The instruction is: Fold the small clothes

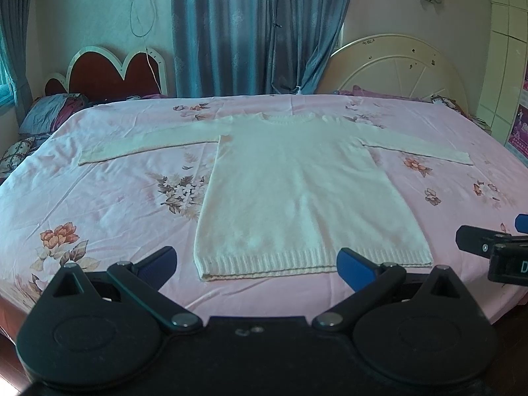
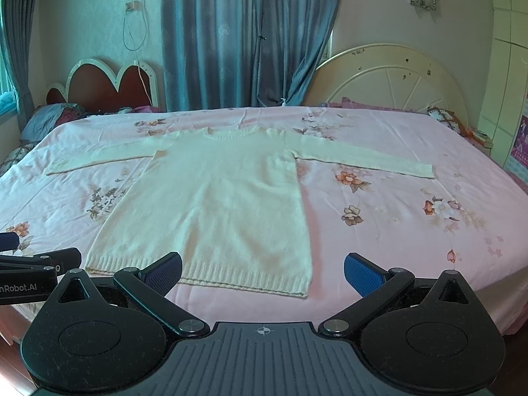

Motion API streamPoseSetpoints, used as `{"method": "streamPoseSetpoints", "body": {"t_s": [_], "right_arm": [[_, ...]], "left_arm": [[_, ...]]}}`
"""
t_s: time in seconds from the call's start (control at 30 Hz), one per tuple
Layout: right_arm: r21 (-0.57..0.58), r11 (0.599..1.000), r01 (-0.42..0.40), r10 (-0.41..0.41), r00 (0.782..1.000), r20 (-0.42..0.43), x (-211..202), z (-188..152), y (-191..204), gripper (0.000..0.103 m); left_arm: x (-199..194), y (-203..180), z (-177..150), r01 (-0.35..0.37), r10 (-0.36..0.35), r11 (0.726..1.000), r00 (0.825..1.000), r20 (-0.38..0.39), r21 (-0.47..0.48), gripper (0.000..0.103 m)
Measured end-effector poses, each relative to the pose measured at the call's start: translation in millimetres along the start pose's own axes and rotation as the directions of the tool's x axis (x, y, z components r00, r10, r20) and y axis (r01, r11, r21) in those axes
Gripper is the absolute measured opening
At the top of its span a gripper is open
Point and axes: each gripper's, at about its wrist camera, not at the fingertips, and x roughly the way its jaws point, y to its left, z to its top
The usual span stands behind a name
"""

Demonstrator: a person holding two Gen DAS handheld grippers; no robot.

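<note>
A white knit sweater (image 1: 297, 181) lies flat on the pink floral bedsheet (image 1: 115, 198), sleeves spread to both sides, ribbed hem toward me. It also shows in the right wrist view (image 2: 217, 198). My left gripper (image 1: 257, 267) is open and empty, hovering just before the hem. My right gripper (image 2: 264, 274) is open and empty, by the hem's right corner. The right gripper's body shows at the right edge of the left wrist view (image 1: 488, 247); the left gripper's body shows at the left edge of the right wrist view (image 2: 39, 264).
The bed's near edge (image 2: 264, 313) lies just below the grippers. Pillows (image 1: 49, 112) sit at the far left, headboards (image 1: 115, 69) and blue curtains (image 1: 257, 33) behind. A cream headboard (image 2: 389, 79) stands at the back right, with cupboards (image 2: 508, 66) on the right.
</note>
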Motion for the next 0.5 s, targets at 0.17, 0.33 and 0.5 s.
{"method": "streamPoseSetpoints", "body": {"t_s": [0.17, 0.33, 0.5], "right_arm": [[-0.001, 1.000, 0.002, -0.002, 1.000, 0.000, -0.2, 0.2, 0.1, 0.103], [-0.002, 1.000, 0.002, -0.002, 1.000, 0.001, -0.4, 0.5, -0.2, 0.103], [-0.005, 1.000, 0.001, -0.001, 1.000, 0.002, -0.8, 1.3, -0.2, 0.103]], "left_arm": [[-1.4, -1.3, -0.2, -0.003, 0.003, 1.000, 1.000, 0.003, 0.003, 0.103], [-2.1, -1.6, 1.3, -0.003, 0.003, 1.000, 1.000, 0.003, 0.002, 0.103], [-3.3, -1.3, 3.0, -0.003, 0.003, 1.000, 1.000, 0.002, 0.002, 0.103]]}}
